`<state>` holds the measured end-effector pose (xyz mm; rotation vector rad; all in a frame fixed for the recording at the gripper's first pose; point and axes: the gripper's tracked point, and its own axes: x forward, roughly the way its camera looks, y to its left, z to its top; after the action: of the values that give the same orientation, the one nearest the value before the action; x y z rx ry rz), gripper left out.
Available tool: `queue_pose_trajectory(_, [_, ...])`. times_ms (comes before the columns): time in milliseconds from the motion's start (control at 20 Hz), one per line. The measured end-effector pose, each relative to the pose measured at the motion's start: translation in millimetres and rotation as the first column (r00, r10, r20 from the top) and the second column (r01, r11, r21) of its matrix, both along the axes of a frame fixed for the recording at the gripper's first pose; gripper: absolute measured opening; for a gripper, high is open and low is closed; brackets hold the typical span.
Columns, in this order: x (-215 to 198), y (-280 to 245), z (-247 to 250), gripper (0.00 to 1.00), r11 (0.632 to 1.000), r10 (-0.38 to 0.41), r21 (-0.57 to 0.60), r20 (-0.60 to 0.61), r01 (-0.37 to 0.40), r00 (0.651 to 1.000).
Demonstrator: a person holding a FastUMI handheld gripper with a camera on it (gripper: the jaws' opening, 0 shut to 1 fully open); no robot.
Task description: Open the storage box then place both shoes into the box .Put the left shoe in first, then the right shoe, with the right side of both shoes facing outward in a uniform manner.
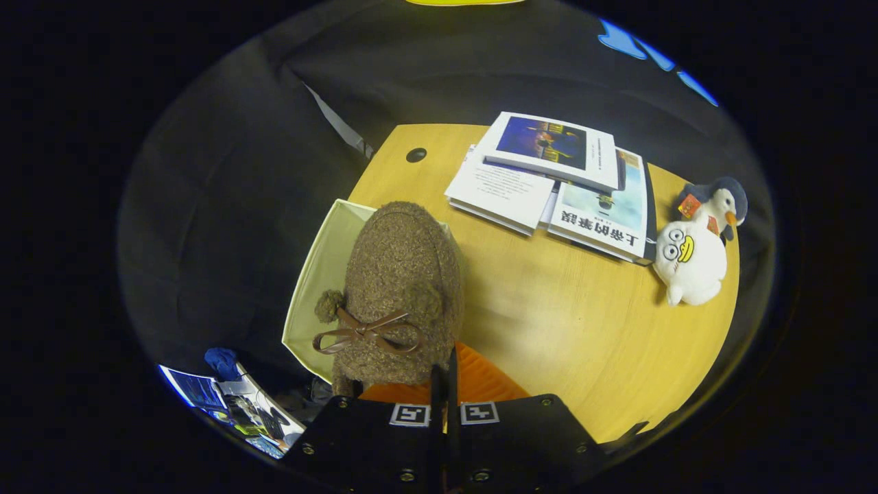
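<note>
A brown fuzzy shoe [401, 288] with a ribbon bow and an orange lining [480, 381] hangs just ahead of my fingers, toe pointing away. My gripper [444, 384] is shut on the rim of the shoe's opening, the two fingers pressed nearly together. Under and behind the shoe stands a pale yellow-green storage box [319, 288] at the left edge of the round wooden table [562, 322]. The shoe covers most of the box's opening, so its inside is hidden.
Several books [549, 178] lie stacked at the table's far side. A white duck plush [689, 264] and a penguin plush [720, 202] sit to the far right. A cable hole [416, 154] is near the far left edge. Clutter [240, 405] lies on the floor at the left.
</note>
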<state>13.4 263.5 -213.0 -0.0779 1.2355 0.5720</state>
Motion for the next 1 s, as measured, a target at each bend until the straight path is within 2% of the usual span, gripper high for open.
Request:
queue_pose_trajectory(550, [5,59,-11,0.02,1.000,0.018,-0.014,-0.051,-0.019,0.999])
queue_pose_trajectory(750, [3,69,-17,0.02,0.999,0.039,-0.029,-0.046,-0.040,0.998])
queue_pose_trajectory(1000, [6,82,-22,0.02,0.999,0.043,0.007,-0.019,-0.043,0.999])
